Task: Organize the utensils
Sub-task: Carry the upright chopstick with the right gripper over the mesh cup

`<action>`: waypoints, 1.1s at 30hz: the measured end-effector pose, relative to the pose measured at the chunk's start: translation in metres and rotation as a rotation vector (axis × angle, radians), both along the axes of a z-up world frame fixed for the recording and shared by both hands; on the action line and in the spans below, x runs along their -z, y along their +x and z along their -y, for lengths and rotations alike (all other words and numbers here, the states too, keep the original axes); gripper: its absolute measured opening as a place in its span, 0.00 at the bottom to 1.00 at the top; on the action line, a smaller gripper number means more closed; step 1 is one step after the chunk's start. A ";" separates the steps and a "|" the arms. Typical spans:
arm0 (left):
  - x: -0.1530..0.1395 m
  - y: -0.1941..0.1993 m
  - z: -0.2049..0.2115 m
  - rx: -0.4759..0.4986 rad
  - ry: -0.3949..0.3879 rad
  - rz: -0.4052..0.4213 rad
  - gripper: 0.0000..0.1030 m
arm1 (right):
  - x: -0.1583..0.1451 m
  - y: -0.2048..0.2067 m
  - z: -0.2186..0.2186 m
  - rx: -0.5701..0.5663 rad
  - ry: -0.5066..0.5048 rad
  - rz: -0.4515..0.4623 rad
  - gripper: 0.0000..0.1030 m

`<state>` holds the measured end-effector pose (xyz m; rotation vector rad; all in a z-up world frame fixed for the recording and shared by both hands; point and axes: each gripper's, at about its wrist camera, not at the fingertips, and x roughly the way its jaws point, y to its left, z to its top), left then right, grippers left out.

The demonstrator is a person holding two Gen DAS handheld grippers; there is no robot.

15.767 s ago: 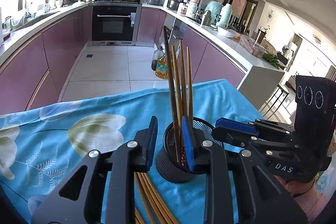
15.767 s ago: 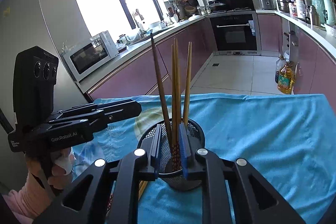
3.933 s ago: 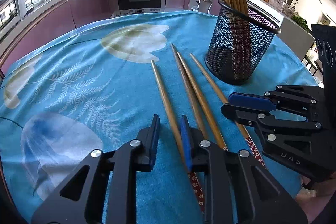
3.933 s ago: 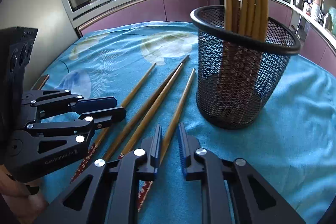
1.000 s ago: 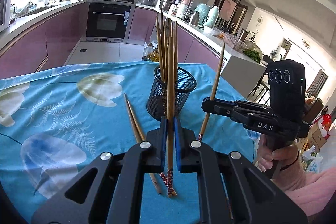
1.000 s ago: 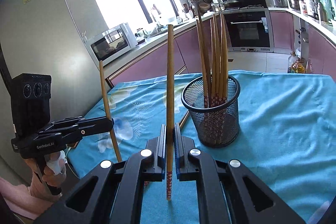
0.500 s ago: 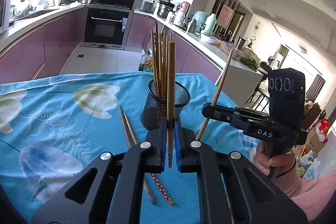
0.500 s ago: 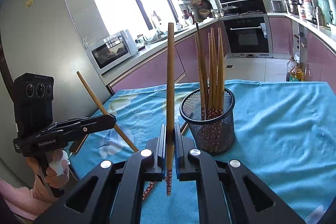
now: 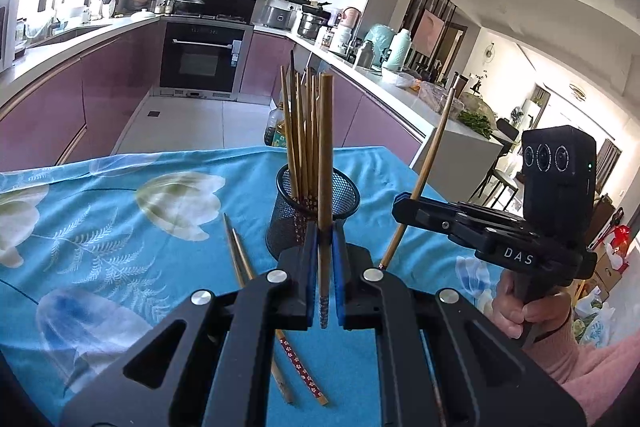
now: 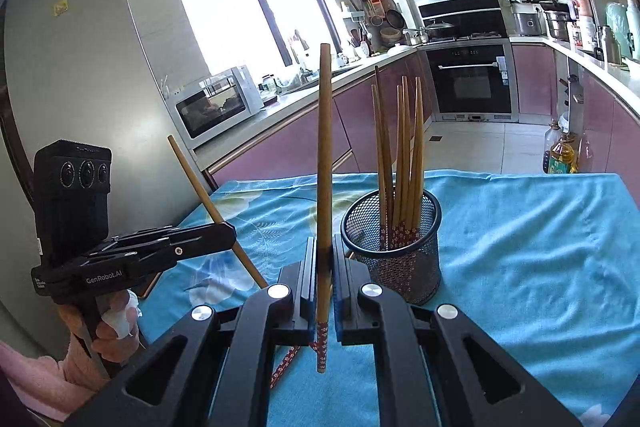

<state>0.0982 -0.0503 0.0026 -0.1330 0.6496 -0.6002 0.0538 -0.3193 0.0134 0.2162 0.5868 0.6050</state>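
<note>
A black mesh holder (image 9: 346,193) (image 10: 400,263) stands on the blue floral cloth with several wooden chopsticks (image 10: 406,155) upright in it. My left gripper (image 9: 322,235) (image 10: 228,231) is shut on one chopstick (image 9: 325,147), which stands in front of the holder; from the right wrist view that stick (image 10: 196,179) leans up to the left. My right gripper (image 10: 323,267) (image 9: 400,205) is shut on another chopstick (image 10: 324,155), left of the holder; in the left wrist view it (image 9: 434,155) slants. Both held sticks hang above the cloth. Two chopsticks (image 9: 240,259) lie on the cloth.
A person's hands in pink sleeves (image 9: 516,307) (image 10: 108,327) grip the handles. The table's far edge (image 9: 200,153) drops to a tiled kitchen floor with oil bottles (image 10: 560,155). Purple cabinets, an oven (image 9: 200,59) and a microwave (image 10: 216,103) stand behind.
Each held chopstick leans more in the other gripper's view than a second ago. The left one's lower end has come up off the cloth. Both grips stay shut.
</note>
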 end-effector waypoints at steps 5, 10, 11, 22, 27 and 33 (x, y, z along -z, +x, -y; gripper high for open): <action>-0.001 0.003 0.003 0.001 0.008 0.005 0.07 | -0.002 0.000 0.000 -0.002 -0.002 0.004 0.06; -0.002 0.004 0.007 0.001 0.013 0.008 0.07 | -0.003 0.002 0.000 -0.002 -0.001 0.007 0.06; -0.003 0.004 0.008 0.001 0.015 0.009 0.07 | -0.003 0.002 0.000 -0.002 0.000 0.007 0.06; -0.007 0.008 0.012 0.001 0.023 0.018 0.07 | -0.005 0.004 0.001 -0.001 0.000 0.007 0.06; -0.007 0.008 0.013 0.003 0.023 0.021 0.07 | -0.009 0.005 0.001 0.000 0.003 0.012 0.06; -0.013 0.012 0.015 0.003 0.024 0.031 0.07 | -0.014 0.008 0.001 0.000 0.001 0.023 0.06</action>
